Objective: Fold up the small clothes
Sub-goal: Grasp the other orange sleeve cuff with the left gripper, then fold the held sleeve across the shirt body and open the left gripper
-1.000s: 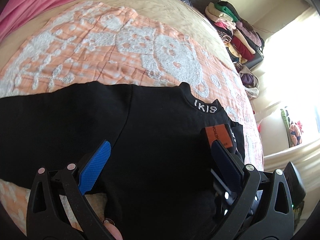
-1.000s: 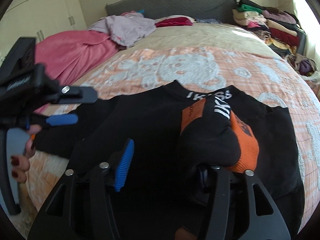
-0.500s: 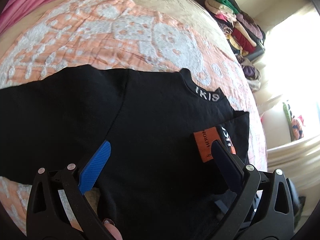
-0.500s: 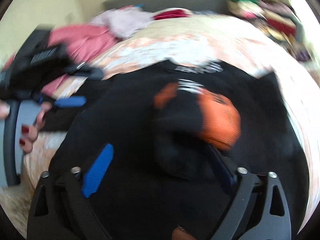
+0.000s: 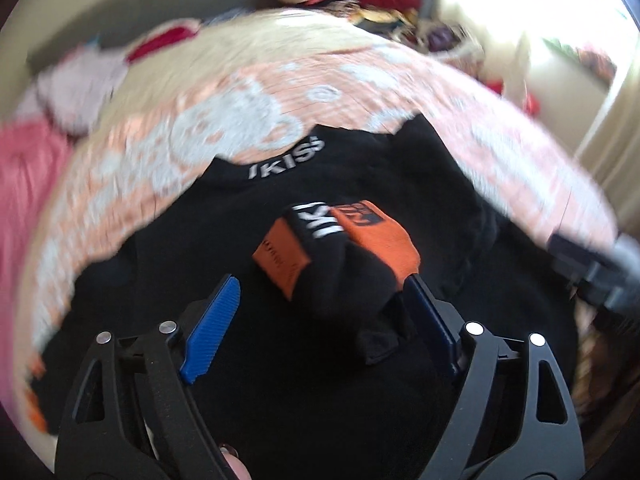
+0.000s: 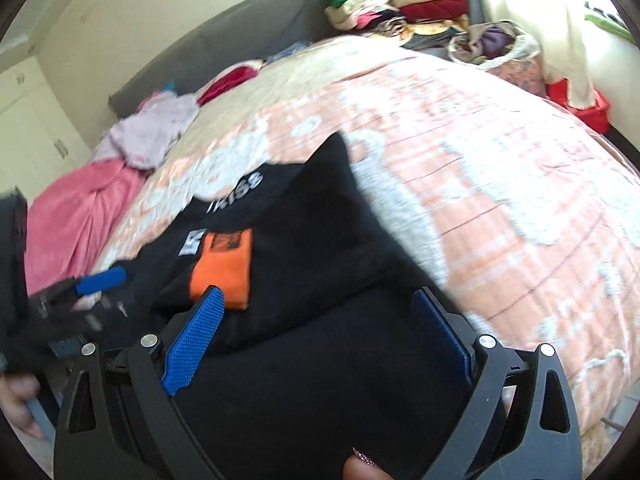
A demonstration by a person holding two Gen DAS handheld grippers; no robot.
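Both grippers swung since earlier frame; sleeve cuff now folded onto black top at centre. Left gripper closing, cuff between jaws, not yet pinched. Right gripper released, empty. Advice: pinch cuff's black edge, keep fold flat. Top on bedspread; orange patches at 12, collar lettering beyond.

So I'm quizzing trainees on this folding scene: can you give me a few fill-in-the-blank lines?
1. The black garment lies on a bedspread patterned peach and ____.
2. The white lettering sits on the garment's ____.
3. The folded sleeve's cuff is coloured ____.

Missing words: white; collar; orange
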